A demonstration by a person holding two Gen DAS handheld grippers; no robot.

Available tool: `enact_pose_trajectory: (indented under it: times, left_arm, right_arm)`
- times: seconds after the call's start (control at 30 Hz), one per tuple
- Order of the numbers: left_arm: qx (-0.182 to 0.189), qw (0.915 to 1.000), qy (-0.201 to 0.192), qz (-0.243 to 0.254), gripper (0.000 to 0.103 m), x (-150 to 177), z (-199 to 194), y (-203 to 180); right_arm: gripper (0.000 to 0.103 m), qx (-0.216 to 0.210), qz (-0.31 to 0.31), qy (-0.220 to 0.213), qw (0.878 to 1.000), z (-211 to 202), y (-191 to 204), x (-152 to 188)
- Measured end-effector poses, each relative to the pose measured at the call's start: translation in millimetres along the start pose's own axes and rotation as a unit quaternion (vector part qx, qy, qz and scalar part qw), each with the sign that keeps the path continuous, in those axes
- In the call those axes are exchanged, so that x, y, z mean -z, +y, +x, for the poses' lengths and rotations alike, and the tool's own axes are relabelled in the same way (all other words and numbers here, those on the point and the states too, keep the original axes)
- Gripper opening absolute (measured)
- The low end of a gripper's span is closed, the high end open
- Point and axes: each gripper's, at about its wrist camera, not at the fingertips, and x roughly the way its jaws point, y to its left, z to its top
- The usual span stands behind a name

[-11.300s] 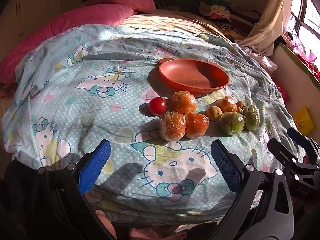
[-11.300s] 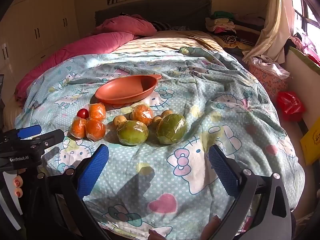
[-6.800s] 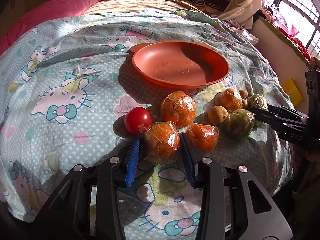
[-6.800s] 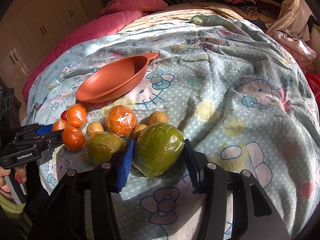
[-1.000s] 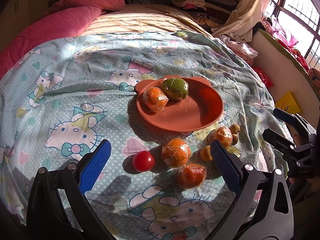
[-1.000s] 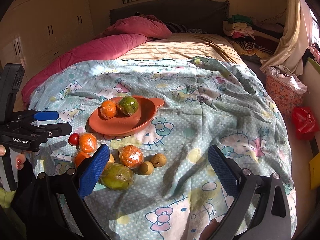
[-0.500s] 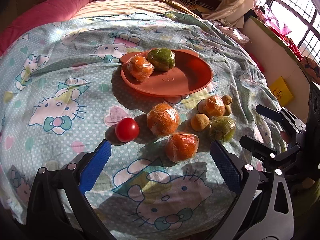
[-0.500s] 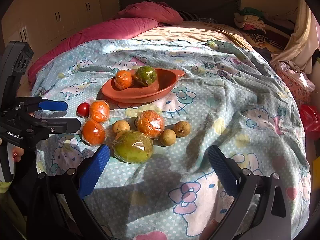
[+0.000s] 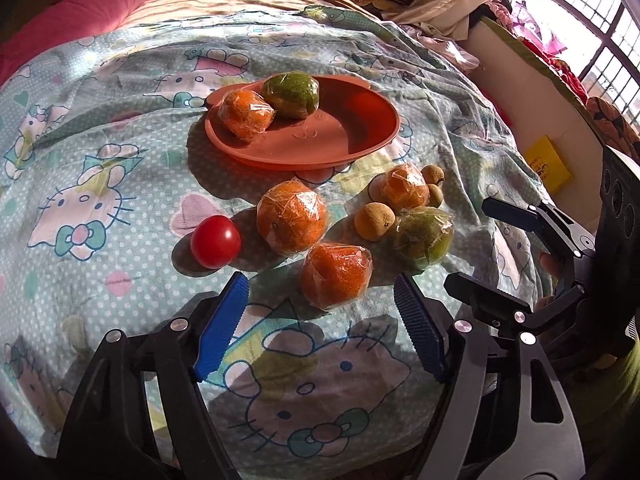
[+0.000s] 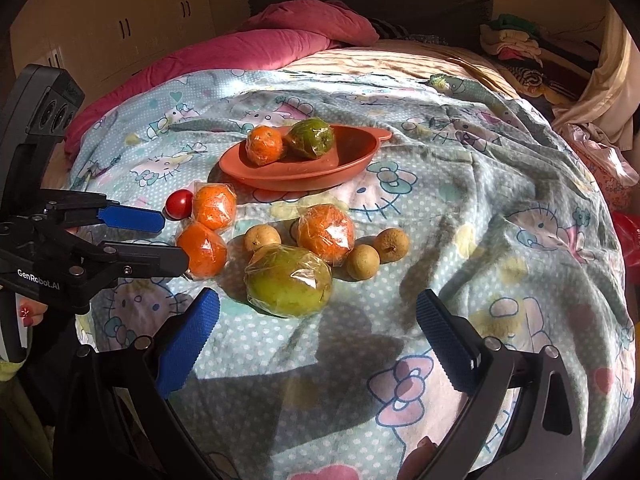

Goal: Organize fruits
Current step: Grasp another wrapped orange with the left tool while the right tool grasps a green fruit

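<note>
Nearest us, our left gripper (image 9: pixel 322 326) has just been closing its jaws, though they stand apart with nothing pressed between them — the wrapped orange (image 9: pixel 335 274) lies just ahead of its blue pads (image 9: pixel 222 326), on the cartoon-cat bedspread (image 9: pixel 100 184). Our right gripper (image 10: pixel 318 332) hangs with jaws spread wide and empty, the wrapped green fruit (image 10: pixel 289 280) just beyond its tips. A little farther we see a red tomato (image 9: pixel 215 241), a second wrapped orange (image 9: pixel 292 222), a third wrapped orange (image 9: pixel 404 191) and three small brown fruits (image 9: pixel 374 221) clustered near it. Beyond these sits the orange plate (image 9: pixel 352 136), holding a wrapped orange on the plate (image 9: pixel 245 115) touching a green fruit on the plate (image 9: pixel 291 95). Farthest back — a pink quilt (image 10: pixel 248 50) and a pile of clothes (image 10: pixel 510 42).
</note>
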Motion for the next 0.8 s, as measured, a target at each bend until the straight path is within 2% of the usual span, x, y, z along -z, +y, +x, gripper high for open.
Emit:
enact_pose_trajectory:
  times: [0.4,0.53,0.6,0.73,0.8]
  left_arm:
    - [0.019,0.9996,0.019,0.009,0.041,-5.5,17.3,-5.7]
    - [0.017,0.9996,0.023,0.007,0.040,-6.7,23.5,-4.9]
    - [0.017,0.9995,0.025,0.006,0.037,-7.2,26.5,-4.5]
    - [0.019,0.9995,0.026,0.004,0.037,-8.0,29.9,-3.2]
    - [0.022,0.9994,0.026,0.002,0.036,-8.0,29.9,-2.1]
  right_arm:
    - [0.096,-0.009,-0.005,0.002,1.000,3.3,1.6,0.7]
    - [0.093,-0.010,-0.007,0.004,1.000,6.6,3.1,0.6]
    - [0.084,-0.011,-0.007,0.008,1.000,9.2,3.1,0.5]
    - [0.082,-0.017,-0.006,0.011,1.000,14.1,3.2,0.0]
    - [0.077,-0.022,-0.007,0.012,1.000,15.9,3.7,-0.6]
